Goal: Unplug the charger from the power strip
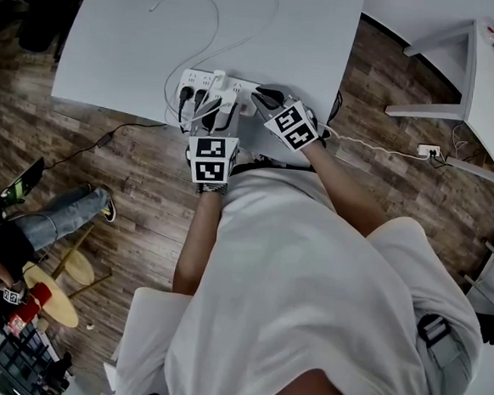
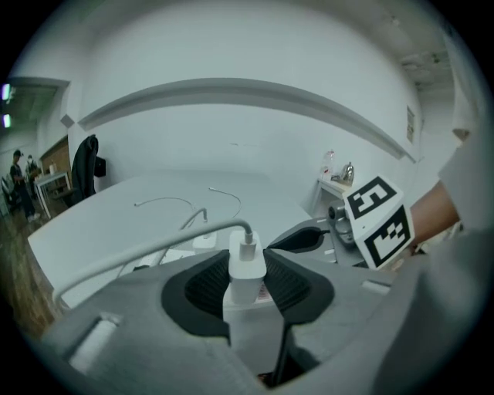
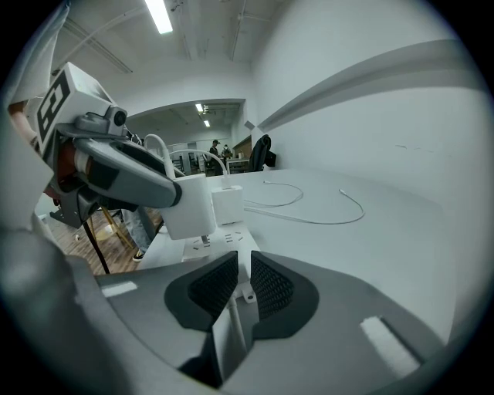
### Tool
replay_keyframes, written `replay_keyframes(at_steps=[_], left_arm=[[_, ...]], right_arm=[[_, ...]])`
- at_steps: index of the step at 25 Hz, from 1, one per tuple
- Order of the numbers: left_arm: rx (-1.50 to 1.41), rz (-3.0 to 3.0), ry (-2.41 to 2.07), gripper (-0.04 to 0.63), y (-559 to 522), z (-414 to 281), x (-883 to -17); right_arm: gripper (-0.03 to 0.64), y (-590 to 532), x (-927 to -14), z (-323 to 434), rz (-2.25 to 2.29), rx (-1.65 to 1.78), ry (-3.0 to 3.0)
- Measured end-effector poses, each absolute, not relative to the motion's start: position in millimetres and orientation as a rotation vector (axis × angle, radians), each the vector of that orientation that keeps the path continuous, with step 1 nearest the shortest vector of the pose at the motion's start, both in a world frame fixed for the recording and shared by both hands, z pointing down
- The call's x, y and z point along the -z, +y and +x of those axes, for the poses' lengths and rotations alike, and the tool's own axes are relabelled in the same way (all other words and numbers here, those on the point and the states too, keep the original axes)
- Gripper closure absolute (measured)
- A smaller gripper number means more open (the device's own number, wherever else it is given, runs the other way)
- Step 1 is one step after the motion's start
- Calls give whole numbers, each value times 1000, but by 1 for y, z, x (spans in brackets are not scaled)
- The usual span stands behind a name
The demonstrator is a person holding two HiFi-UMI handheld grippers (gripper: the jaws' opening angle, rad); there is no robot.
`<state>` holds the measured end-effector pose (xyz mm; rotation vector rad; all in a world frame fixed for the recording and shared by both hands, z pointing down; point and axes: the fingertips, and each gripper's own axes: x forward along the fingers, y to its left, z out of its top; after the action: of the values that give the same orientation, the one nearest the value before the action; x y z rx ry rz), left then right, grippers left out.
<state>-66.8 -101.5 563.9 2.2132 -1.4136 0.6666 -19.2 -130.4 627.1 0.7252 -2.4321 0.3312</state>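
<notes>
Head view: white table [image 1: 131, 47] largest; its near edge runs just beside both grippers, wood floor [image 1: 103, 181] below it. Tabletop beyond carries only loose white cables [image 1: 211, 29]. Power strip [image 1: 195, 81] lies along that near edge, black plugs [image 1: 186, 101] at its left part. Right gripper [image 3: 241, 281]: jaws nearly together, narrow slit, tips at strip's end. Left gripper [image 2: 247, 284]: jaws clamped on white charger [image 2: 247, 266], upright over strip, prong showing beneath. Charger's cable [image 2: 147, 251] arcs left.

White charger [image 2: 247, 271], upright, cable [image 2: 154, 247] attached, over white power strip [image 3: 220, 245]
</notes>
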Motion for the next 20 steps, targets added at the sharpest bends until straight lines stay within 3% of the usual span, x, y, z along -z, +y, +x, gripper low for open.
replay_keyframes(at_steps=[9,20], left_arm=[[-153,2034,-1136,454,-68,-62,-563],[-52,1749,-956,453,-43,-56,-615]], right_arm=[[561,-131,-630,-18,729,-340,-2424],[561,-131,-630,-19,732,-356,-2425]])
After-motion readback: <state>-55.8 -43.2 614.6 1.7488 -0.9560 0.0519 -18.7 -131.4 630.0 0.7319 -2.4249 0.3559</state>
